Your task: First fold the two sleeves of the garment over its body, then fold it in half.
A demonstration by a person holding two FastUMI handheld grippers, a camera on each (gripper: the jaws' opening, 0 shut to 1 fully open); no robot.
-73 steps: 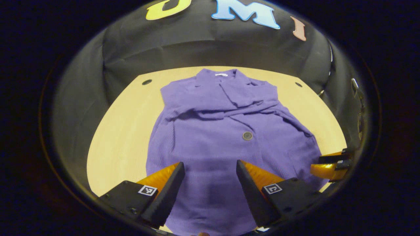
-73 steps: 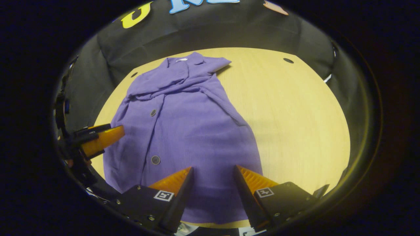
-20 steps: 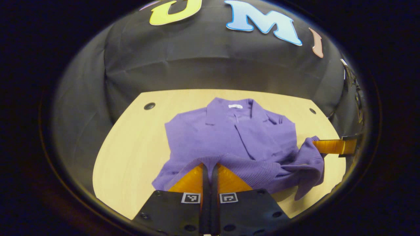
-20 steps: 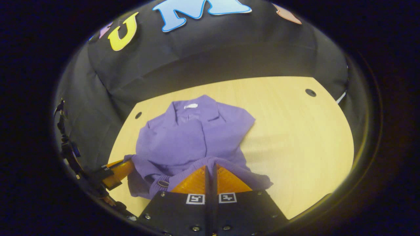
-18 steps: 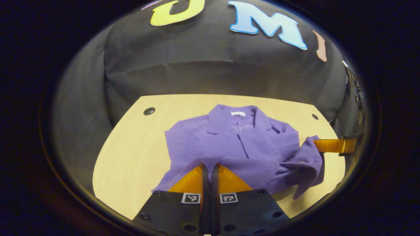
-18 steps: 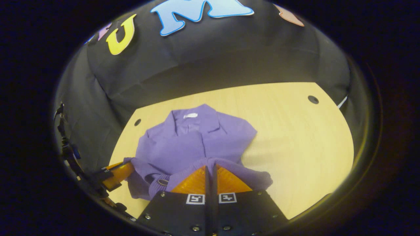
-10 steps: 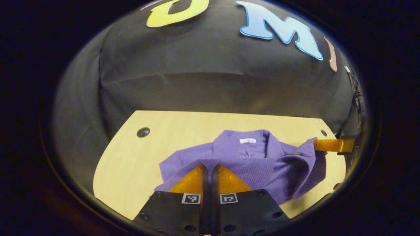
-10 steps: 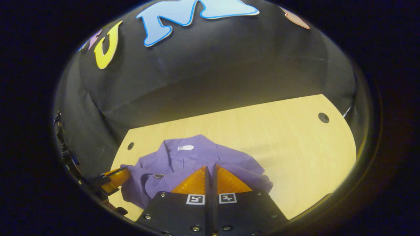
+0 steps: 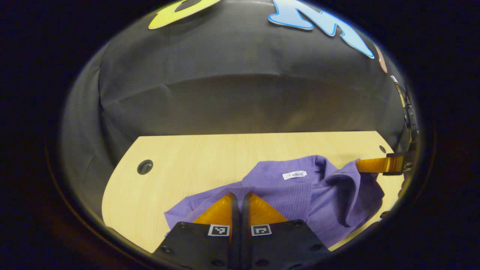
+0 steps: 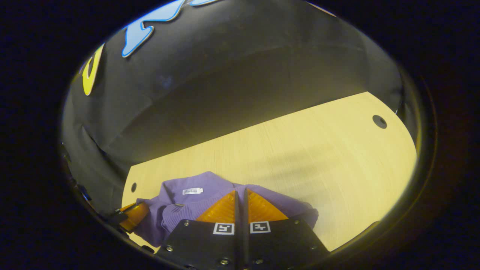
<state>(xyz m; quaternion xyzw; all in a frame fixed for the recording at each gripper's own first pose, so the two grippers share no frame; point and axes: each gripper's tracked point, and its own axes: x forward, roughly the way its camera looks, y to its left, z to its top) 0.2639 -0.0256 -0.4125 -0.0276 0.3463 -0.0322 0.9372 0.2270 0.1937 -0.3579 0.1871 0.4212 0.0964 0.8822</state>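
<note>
In my left gripper view, my left tongs (image 9: 240,197) sit at 6 o'clock, fingers pressed together on a fold of the purple garment (image 9: 300,191). The garment lies bunched on the pale wooden bench (image 9: 195,157), its collar label facing up toward 12 o'clock. At 3 o'clock I see my right tongs (image 9: 360,165) with the cloth's edge draped from their tip.

In my right gripper view, the right tongs (image 10: 240,195) are likewise closed tight, pinching the garment (image 10: 195,198) at 6 o'clock. The left tongs (image 10: 142,208) show at 8 o'clock, touching the cloth. The bench (image 10: 318,157) stretches bare toward 3 o'clock, against the black cloth wall (image 10: 225,75).
</note>
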